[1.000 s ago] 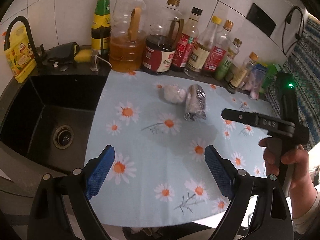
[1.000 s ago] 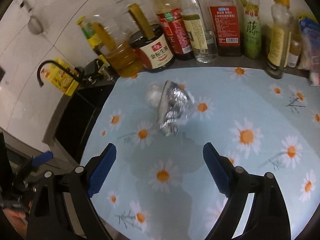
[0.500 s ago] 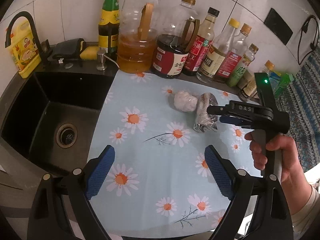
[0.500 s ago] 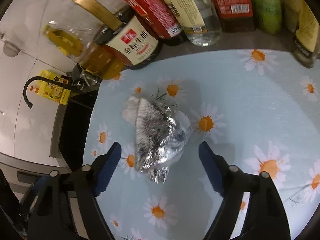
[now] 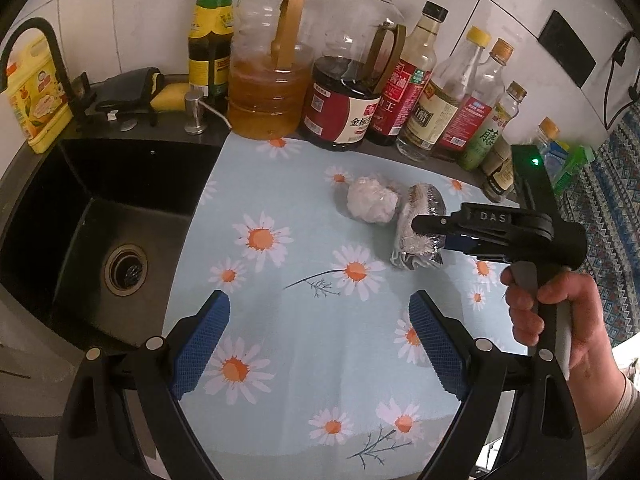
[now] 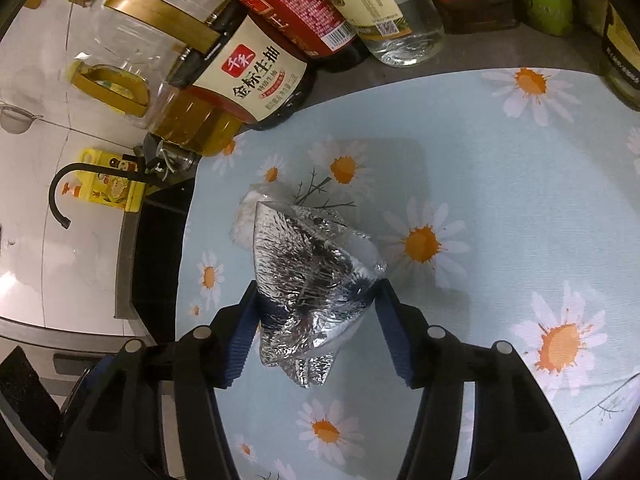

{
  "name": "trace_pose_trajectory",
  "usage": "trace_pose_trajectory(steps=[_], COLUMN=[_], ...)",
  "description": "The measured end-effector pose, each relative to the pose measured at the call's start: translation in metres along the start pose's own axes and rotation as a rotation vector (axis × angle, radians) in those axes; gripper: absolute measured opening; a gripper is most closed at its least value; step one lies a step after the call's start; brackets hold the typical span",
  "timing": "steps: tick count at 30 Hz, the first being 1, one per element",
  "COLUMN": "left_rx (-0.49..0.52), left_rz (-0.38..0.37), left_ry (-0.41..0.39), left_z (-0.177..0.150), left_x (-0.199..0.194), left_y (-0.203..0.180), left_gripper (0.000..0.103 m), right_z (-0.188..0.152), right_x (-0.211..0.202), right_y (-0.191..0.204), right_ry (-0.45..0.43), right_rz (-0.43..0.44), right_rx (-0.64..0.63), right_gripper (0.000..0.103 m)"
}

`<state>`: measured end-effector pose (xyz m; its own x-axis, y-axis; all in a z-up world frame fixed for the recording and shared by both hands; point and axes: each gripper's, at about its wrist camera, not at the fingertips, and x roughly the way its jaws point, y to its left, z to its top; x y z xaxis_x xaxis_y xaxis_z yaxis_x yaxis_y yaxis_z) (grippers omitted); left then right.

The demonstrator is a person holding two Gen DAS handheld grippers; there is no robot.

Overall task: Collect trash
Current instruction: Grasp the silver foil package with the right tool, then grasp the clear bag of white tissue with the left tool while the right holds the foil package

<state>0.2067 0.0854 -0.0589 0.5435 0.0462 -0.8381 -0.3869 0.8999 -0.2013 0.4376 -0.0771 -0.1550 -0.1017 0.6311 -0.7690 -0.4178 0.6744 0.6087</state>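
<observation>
- Right gripper [image 6: 316, 320] of mine points down at the shiny foil bag [image 6: 312, 280], and its jaws are closing with the bag between them.
- Both blue pads [image 6: 244, 332] look like they touch the crinkly sides of the bag now.
- That foil bag lies on the blue cloth with daisies [image 6: 500, 200], near the middle of it.
- Just beside the bag, on its far side, sits a white crumpled ball [image 5: 372, 200]. They touch, or almost touch.
- From my other camera I see my right hand [image 5: 560, 312] around the handle of that gripper.
- My left gripper [image 5: 320, 344] hangs over the near part of the cloth with its jaws wide apart and nothing between them.
- It is well apart from the bag and the ball.
- Behind the cloth stands a row of bottles [image 5: 348, 88] against the white wall.
- On the left is a black sink [image 5: 80, 208] with a black tap [image 5: 40, 40] and a yellow soap jug [image 5: 36, 96].
</observation>
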Motion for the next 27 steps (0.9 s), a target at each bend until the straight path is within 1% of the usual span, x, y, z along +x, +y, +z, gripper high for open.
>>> trace_pose_trajectory(steps=[2, 4, 8, 16, 19, 23, 27], left_rx=[0.004, 0.008, 0.055, 0.149, 0.182, 0.21, 0.225], left_rz=[0.001, -0.013, -0.033, -0.067, -0.055, -0.049, -0.049], left_ry=[0.007, 0.013, 0.018, 0.051, 0.057, 0.081, 0.105], left_z=[0.004, 0.007, 0.019, 0.045, 0.056, 0.069, 0.073], left_x=[0.005, 0.009, 0.022, 0.058, 0.076, 0.105, 0.127], left_y=[-0.002, -0.004, -0.017, -0.044, -0.05, -0.053, -0.052], left_gripper=[0.089, 0.089, 0.089, 0.089, 0.089, 0.089, 0.089], right_z=[-0.004, -0.009, -0.02, -0.043, -0.05, -0.06, -0.068], right_x=[-0.01, -0.021, -0.047, -0.09, -0.099, -0.105, -0.108], right_y=[-0.001, -0.001, -0.005, -0.023, -0.032, -0.048, -0.059], right_ry=[-0.014, -0.034, -0.078, -0.158, -0.17, -0.166, -0.168], right_rz=[0.014, 0.017, 0.021, -0.023, -0.026, -0.041, -0.062], right_rx=[0.006, -0.001, -0.006, -0.018, -0.015, -0.001, 0.01], right_gripper=[0.058, 0.058, 0.058, 0.058, 0.058, 0.058, 0.058])
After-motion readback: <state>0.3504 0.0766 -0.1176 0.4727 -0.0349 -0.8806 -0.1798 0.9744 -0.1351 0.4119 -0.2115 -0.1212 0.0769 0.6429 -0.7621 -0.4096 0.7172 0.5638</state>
